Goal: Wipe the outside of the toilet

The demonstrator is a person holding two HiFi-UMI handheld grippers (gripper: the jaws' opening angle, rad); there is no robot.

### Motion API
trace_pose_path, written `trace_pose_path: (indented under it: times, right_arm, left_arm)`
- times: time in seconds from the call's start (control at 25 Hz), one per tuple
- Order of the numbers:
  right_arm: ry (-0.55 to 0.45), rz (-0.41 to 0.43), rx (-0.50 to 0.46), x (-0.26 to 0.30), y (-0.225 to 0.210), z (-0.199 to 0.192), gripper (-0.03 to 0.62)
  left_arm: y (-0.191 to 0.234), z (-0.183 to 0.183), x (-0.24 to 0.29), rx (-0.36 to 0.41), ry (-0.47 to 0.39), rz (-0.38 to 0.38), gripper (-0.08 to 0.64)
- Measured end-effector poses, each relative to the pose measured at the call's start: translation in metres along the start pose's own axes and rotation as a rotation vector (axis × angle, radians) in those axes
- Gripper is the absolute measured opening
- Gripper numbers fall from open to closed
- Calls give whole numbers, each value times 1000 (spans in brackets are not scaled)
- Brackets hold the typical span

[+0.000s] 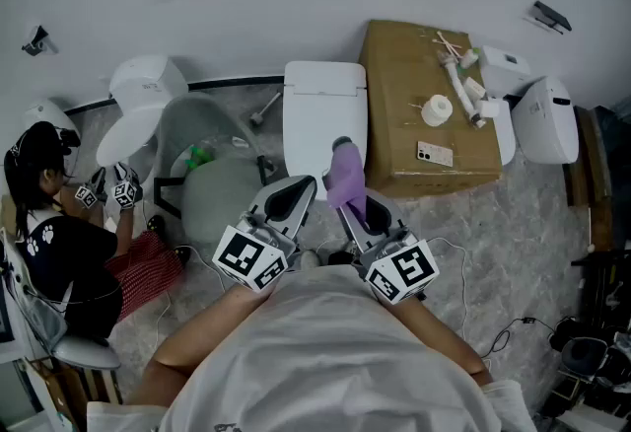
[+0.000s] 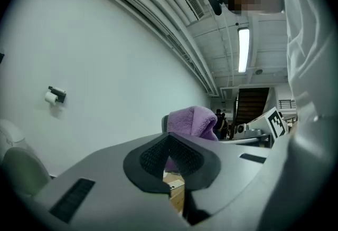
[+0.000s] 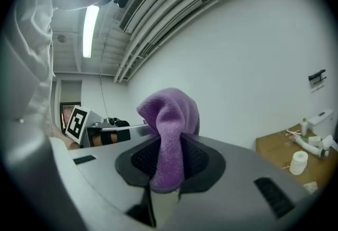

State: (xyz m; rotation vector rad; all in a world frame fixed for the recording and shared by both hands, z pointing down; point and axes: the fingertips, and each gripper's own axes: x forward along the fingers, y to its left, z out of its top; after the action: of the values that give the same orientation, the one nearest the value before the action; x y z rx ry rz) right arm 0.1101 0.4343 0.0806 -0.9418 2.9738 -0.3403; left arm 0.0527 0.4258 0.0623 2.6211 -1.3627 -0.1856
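Note:
The white toilet stands against the wall at the centre of the head view, its lid down. My right gripper is shut on a purple cloth, held in front of my chest just short of the toilet's front. In the right gripper view the purple cloth bulges above the closed jaws of the right gripper. My left gripper is beside it on the left, shut and holding nothing. In the left gripper view the left gripper points up at the wall, with the cloth behind it.
A cardboard box with pipe fittings and a tape roll stands right of the toilet. Farther right are white toilet parts. To the left stand a grey bin and a second toilet, where another person sits. Cables cross the floor.

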Motion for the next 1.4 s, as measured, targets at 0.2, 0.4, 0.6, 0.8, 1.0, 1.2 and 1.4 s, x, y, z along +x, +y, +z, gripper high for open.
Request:
trace_pose_path:
  times: [0.2, 0.4, 0.6, 0.8, 1.0, 1.2, 1.4]
  right_arm:
    - [2, 3, -2, 3, -1, -2, 87]
    - [-4, -1, 11, 3, -2, -3, 88]
    - [2, 8, 20, 6, -7, -3, 88]
    - [21, 15, 34, 10, -27, -7, 87]
    - [12, 20, 52, 25, -66, -3, 87]
    - [20, 68, 54, 55, -113, 7, 89]
    - [39, 108, 67, 88, -175, 20, 87]
  left_arm:
    - [2, -2, 0, 2, -5, -5, 6]
    - [7, -3, -3, -8, -7, 2, 6]
    - [12, -4, 5, -22, -5, 4, 6]
    - [14, -9, 26, -30, 3, -4, 6]
    - [33, -10, 58, -49, 6, 25, 6]
    - [59, -5, 105, -55, -5, 60, 6]
    - [96, -3, 158, -63, -3, 123, 6]
